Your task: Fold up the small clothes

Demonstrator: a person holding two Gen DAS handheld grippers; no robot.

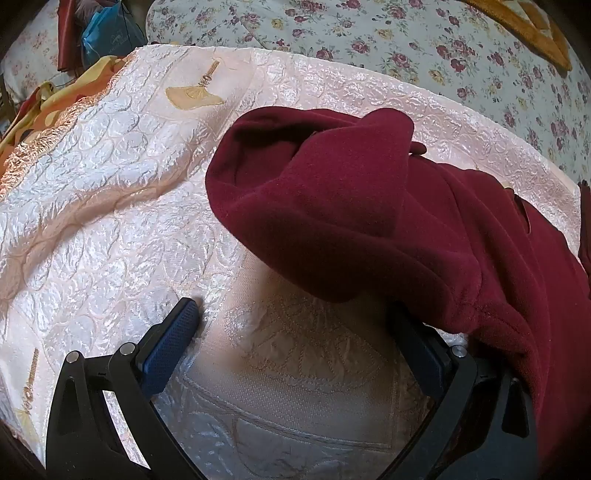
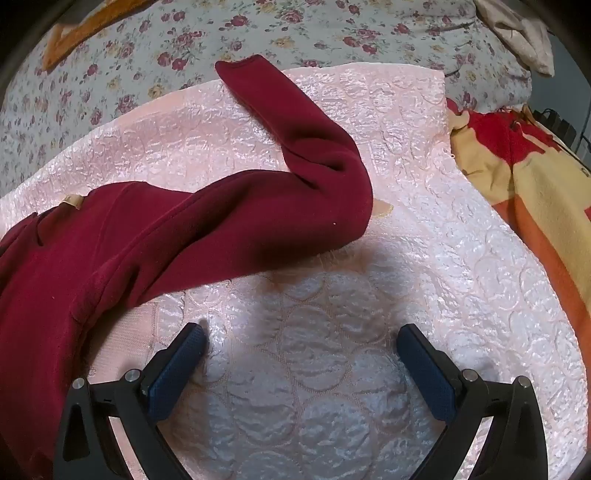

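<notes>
Left hand-held gripper (image 1: 291,314) released, jaws wide, nothing pinched; its left pad sits low over the quilt (image 1: 110,206), and its right finger is partly hidden under a drooping fold of the top (image 1: 351,206), so cloth contact on that side cannot be told. Right hand-held gripper (image 2: 301,336) also released, jaws wide, over bare quilt with the top's side edge just to its left. The top, maroon fleece with long sleeves, lies unfolded across the pink quilt: in the left view a sleeve is bunched and doubled over on itself, in the right view the other sleeve (image 2: 295,147) runs out, kinks and points away with the cuff near the quilt's far edge. Judged step: getting hold of the garment before the first fold. To do it well, pinch a single layer at a seam or cuff, not the bunched wad; straighten both sleeves flat first; keep the pads off the quilt, whose puckered satin could snag or lift with the cloth. Beyond the quilt is a floral bedsheet (image 2: 122,74), so the surface is a bed. Yellow-orange blanket (image 2: 535,184) at the right side, blue bag (image 1: 107,33) at the far left, pale cloth at the far right corner.
</notes>
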